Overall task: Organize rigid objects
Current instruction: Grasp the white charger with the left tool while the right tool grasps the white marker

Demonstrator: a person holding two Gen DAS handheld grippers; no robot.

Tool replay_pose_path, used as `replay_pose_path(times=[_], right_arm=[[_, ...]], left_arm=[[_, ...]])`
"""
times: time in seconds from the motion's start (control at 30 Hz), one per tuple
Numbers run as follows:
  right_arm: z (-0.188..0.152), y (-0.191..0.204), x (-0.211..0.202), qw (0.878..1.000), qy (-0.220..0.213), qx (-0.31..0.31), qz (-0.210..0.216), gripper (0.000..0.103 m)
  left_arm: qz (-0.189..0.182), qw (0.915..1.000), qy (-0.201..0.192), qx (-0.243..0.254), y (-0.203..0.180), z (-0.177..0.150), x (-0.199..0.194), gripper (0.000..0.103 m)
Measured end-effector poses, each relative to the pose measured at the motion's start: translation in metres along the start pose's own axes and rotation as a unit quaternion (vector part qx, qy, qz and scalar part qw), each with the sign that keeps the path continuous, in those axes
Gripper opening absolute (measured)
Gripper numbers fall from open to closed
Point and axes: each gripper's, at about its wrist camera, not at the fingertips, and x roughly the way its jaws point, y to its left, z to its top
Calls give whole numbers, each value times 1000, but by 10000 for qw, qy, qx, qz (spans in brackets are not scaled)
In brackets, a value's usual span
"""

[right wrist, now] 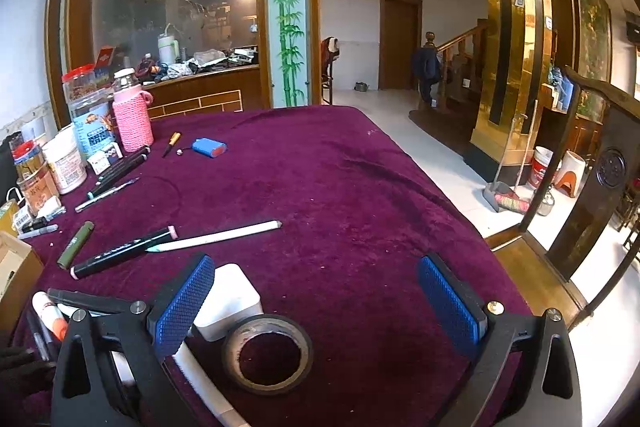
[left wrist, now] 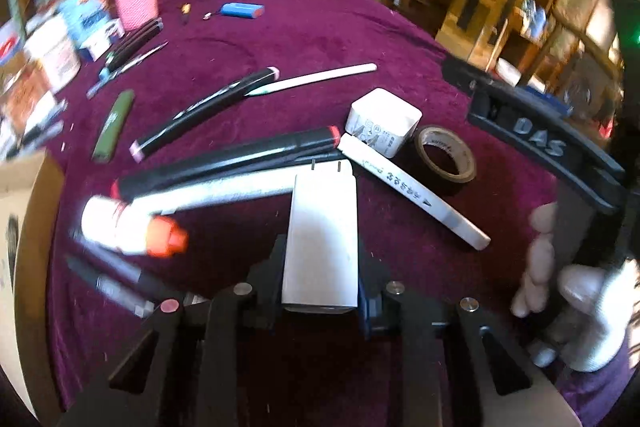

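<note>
My left gripper [left wrist: 320, 267] is shut on a white plug adapter [left wrist: 322, 235] with two prongs, held above the purple tablecloth [left wrist: 320, 27]. Below it lie black markers [left wrist: 224, 163], a white marker [left wrist: 416, 193], a glue tube with an orange cap [left wrist: 132, 227], a white cube charger [left wrist: 382, 121] and a roll of black tape [left wrist: 444, 159]. My right gripper [right wrist: 320, 307] is open and empty, its blue pads [right wrist: 182, 307] either side of the tape roll [right wrist: 268, 353]. The cube charger [right wrist: 230, 301] sits just beyond the left pad.
At the far left of the cloth [right wrist: 360, 187] stand a pink-sleeved bottle [right wrist: 132, 115], jars and boxes [right wrist: 64, 163]. A blue battery pack [right wrist: 209, 147], a small screwdriver [right wrist: 172, 143], a green lighter [right wrist: 75, 243], a black marker [right wrist: 120, 253] and a white pencil [right wrist: 216, 237] lie mid-table. A cardboard box [right wrist: 16, 275] is at the left edge.
</note>
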Motion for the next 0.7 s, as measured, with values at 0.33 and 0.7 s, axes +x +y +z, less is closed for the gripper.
replay_pose_path(times=[0.33, 0.7], right_arm=[[-2, -17, 0, 9916, 523, 631, 995, 99], [-34, 56, -11, 9586, 1439, -1314, 2077, 58]], left_arm=[[-658, 9950, -322, -680, 28, -47, -83, 27], [-492, 9916, -514, -1081, 75, -91, -119, 27]])
